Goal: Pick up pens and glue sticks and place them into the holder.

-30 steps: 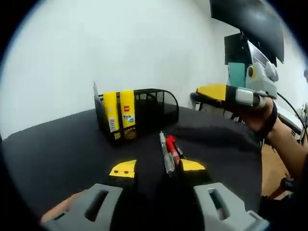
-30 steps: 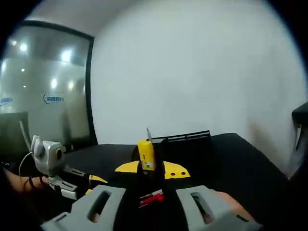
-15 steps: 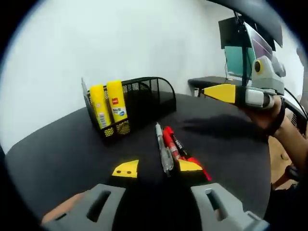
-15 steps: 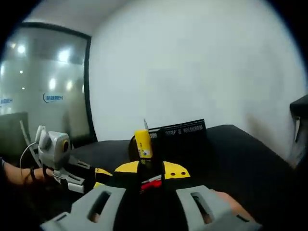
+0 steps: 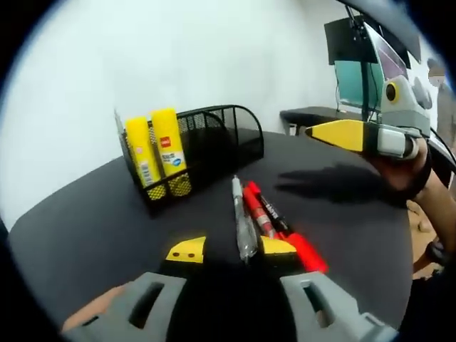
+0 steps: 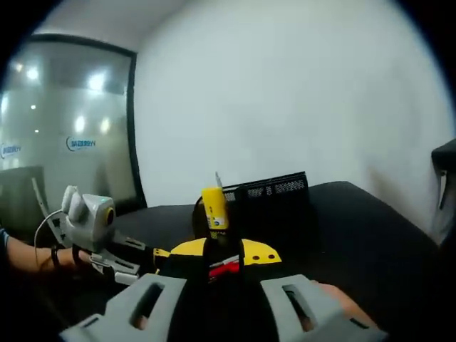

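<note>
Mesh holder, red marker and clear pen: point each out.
mesh holder (image 5: 221, 139), left gripper view, on its curved wire wall.
red marker (image 5: 258, 210), left gripper view, mid barrel.
clear pen (image 5: 241, 221), left gripper view, mid barrel.

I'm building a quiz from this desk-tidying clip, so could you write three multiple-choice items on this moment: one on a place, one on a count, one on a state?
1. Where do the pens lie?
A. inside the holder
B. on the black table, between the left gripper's jaws
C. on the floor

2. How many yellow glue sticks stand in the holder?
A. none
B. two
C. five

3. How do the left gripper's jaws stand?
A. open, with the pens between the tips
C. clamped on a glue stick
B. shut on nothing

Answers: 1 B, the pens rest on the table ahead of the holder. 2 B, two yellow tubes stand side by side at its end. 3 A, the yellow tips sit apart on either side of the pens.
</note>
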`<state>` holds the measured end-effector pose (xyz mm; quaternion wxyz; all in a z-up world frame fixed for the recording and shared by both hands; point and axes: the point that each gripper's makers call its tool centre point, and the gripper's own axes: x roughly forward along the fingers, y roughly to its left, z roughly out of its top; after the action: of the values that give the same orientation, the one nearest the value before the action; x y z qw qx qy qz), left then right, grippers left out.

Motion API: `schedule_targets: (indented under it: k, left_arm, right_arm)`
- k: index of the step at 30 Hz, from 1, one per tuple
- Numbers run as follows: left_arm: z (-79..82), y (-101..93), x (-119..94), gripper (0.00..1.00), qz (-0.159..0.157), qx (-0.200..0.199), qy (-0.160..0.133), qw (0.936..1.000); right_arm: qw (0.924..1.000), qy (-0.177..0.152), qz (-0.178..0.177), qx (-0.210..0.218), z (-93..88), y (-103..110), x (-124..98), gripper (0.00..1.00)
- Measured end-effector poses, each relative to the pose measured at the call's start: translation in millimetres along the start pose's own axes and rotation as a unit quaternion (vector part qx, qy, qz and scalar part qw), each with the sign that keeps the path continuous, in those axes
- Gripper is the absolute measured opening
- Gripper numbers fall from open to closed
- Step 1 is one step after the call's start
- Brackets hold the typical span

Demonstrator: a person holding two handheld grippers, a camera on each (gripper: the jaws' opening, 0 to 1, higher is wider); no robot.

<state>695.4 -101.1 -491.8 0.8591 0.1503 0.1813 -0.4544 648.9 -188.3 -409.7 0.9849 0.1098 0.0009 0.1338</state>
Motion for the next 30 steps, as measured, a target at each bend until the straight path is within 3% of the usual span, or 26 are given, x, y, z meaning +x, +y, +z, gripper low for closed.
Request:
schedule_targets:
  k: [5,17,23,27,30]
  left_arm:
    - [2.7,-3.1,4.2,0.12,0.001,0.004,-0.003,1.0000]
    - [2.9,5.1,-9.6,0.07,0.025,0.006,-0.024,0.9994]
    - [18.2,7.4,-29.4,0.07,0.043,0.026,-0.072,0.9962]
    - [35.7,5.8,-46.4,0.07,0.049,0.022,-0.116,0.9919]
    - [47.1,3.0,-60.3,0.07,0.049,0.019,-0.146,0.9878]
  right_arm:
    - [1.0000,0.002,-0.002,-0.001,-0.9,-1.5,-1.9,0.14]
    - [0.9998,0.012,-0.008,0.010,-8.6,-3.6,0.9,0.14]
    - [0.9996,0.013,-0.004,0.025,-11.1,-0.2,4.9,0.14]
    - [0.9964,-0.001,0.013,0.084,-5.0,3.9,9.2,0.14]
    - [0.9940,-0.008,0.022,0.106,0.7,5.8,11.3,0.14]
